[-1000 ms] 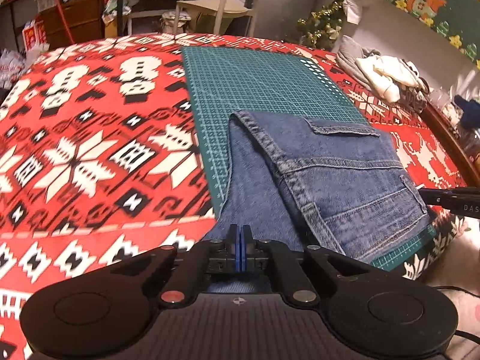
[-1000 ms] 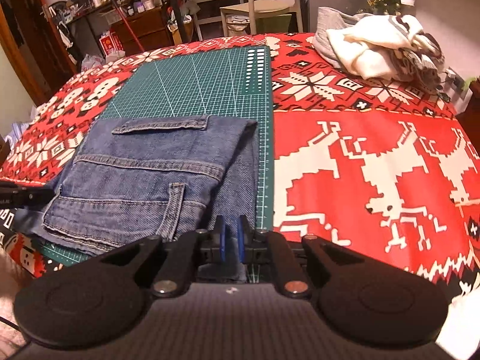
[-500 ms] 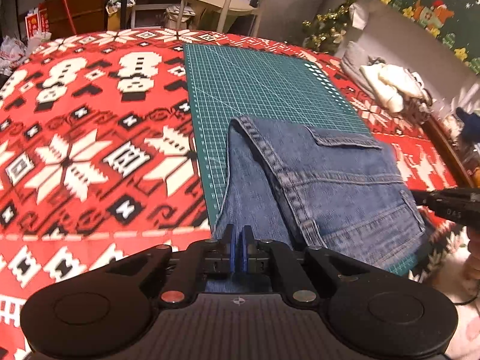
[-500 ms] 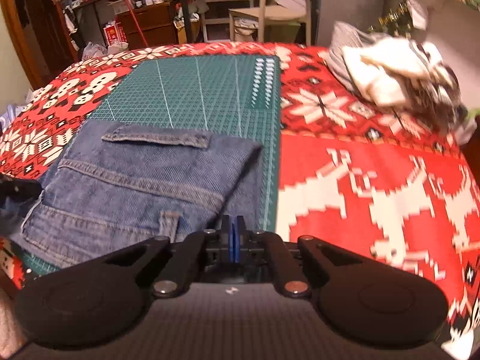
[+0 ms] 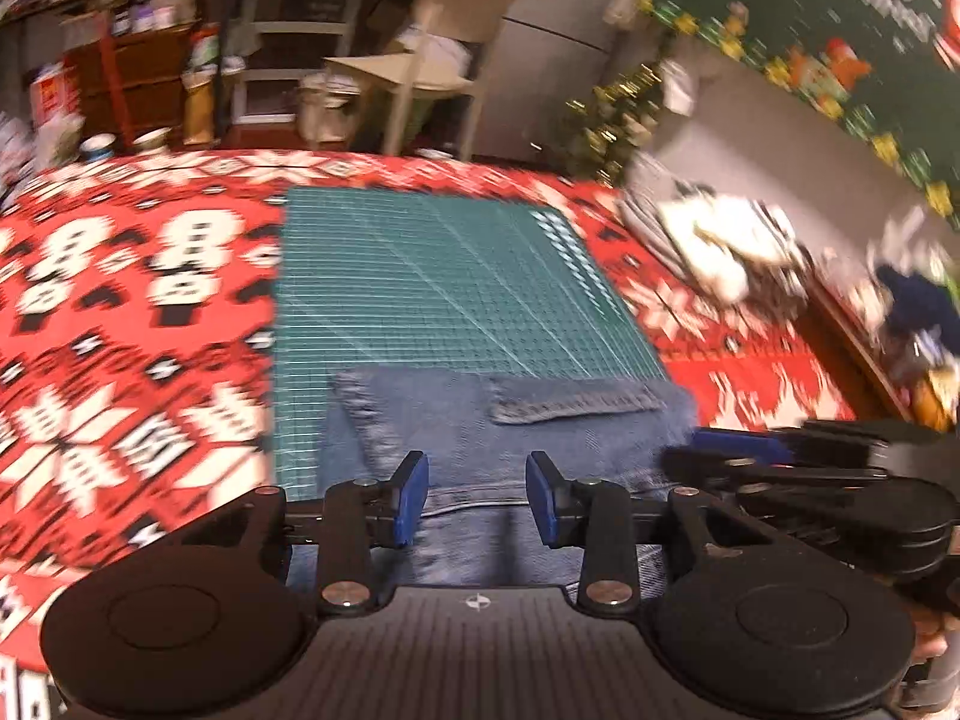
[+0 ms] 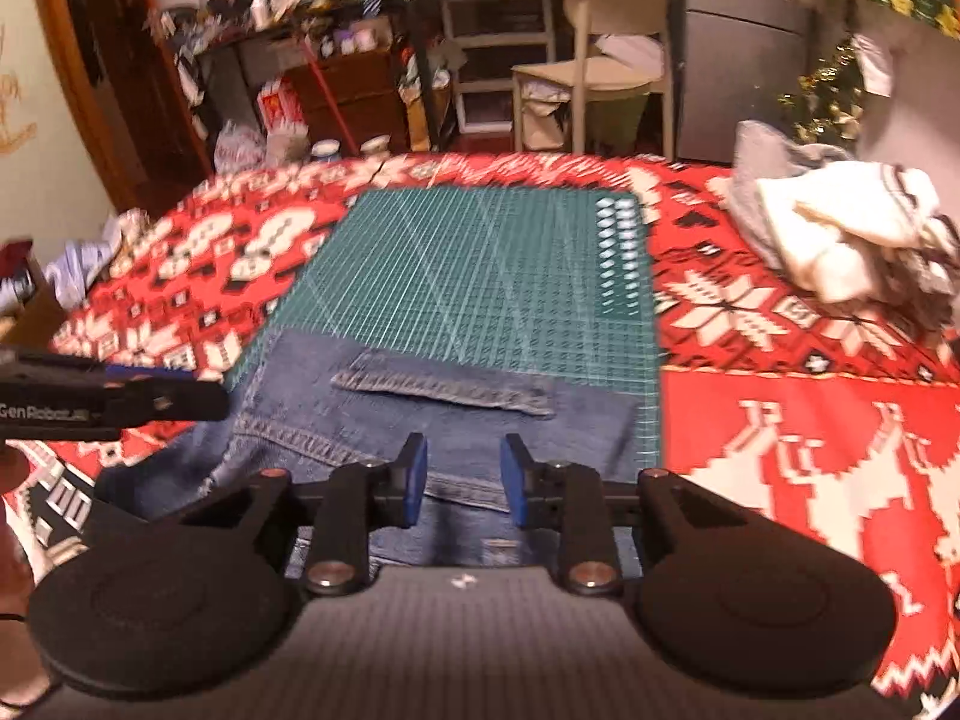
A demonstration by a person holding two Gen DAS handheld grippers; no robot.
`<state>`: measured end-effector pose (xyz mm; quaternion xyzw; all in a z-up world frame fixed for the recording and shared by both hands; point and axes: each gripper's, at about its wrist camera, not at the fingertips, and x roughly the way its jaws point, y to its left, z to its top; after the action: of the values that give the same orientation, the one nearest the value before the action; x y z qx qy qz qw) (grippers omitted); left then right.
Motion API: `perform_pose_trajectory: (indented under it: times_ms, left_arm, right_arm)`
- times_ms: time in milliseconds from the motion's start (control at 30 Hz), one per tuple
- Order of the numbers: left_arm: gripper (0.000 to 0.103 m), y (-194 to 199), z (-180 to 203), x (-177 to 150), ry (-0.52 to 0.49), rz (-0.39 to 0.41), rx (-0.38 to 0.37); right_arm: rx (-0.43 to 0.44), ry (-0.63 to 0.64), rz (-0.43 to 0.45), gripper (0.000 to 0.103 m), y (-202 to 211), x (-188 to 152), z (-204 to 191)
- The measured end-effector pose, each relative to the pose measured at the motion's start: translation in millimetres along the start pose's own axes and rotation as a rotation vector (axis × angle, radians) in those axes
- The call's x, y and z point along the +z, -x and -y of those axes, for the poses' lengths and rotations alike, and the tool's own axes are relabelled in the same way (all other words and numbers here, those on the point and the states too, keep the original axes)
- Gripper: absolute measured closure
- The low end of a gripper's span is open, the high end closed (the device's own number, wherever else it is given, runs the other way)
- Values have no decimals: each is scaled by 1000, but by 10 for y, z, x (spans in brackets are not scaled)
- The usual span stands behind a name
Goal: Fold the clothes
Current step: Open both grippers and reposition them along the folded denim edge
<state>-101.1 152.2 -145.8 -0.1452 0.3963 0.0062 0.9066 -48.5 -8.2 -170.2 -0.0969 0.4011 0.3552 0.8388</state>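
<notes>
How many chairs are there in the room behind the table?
1: a pale chair stands beyond the far edge of the table, in front of the shelves. It also shows in the left wrist view. Clutter might hide others.

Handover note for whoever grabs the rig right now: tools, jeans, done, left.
Left tool: jaws have just been opening, nothing pinched, denim only below the gap.
Right tool: the same, just opened, empty.
Folded jeans: flat on the near end of the green cutting mat, released by both tools.
Done: jeans look folded into a compact stack.
Left: the heap of clothes at the far right of the red blanket looks unfolded; probably move the jeans aside and take the next piece.
</notes>
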Motion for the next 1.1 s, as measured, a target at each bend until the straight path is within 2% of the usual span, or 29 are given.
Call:
perform_pose_trajectory:
  times_ms: [67,133,267,367,467,500,567,633,700,767,833,900,1100]
  left_arm:
    - [68,-171,13,-81,-13,-38,-5]
    - [65,-176,25,-164,-39,-8,-9]
    - [41,-146,107,-265,-98,-19,-24]
    - [39,-148,250,-353,-185,-9,23]
    - [38,-138,252,-374,-185,-6,56]
    - [29,-145,231,-369,-165,-22,74]
    - [21,-211,117,-360,-72,-85,101]
    - [20,-192,-18,-370,-3,-79,60]
    - [19,-162,-79,-397,22,-49,36]
    - [13,-146,-110,-434,28,-18,20]
    - [7,-160,-81,-477,-15,-7,6]
    - [4,-198,8,-487,-73,-17,26]
    - [0,-239,67,-455,-89,-62,60]
  right_arm:
    - [-10,-4,-38,74,-151,-76,-49]
    - [-27,7,-31,73,-218,-166,-93]
    - [-54,23,5,68,-178,-273,-169]
    - [-75,13,15,65,-167,-308,-194]
    - [-98,15,30,64,-136,-362,-223]
    - [-100,4,33,61,-116,-378,-221]
    - [-121,-8,33,53,-103,-392,-205]
    - [-167,-30,31,14,-82,-414,-167]
    - [-190,-72,29,1,-82,-455,-85]
    - [-165,-100,25,1,-94,-500,-7]
    - [-157,-125,29,1,-86,-534,31]
    - [-155,-128,33,1,-74,-546,40]
    - [-143,-149,35,1,-82,-558,102]
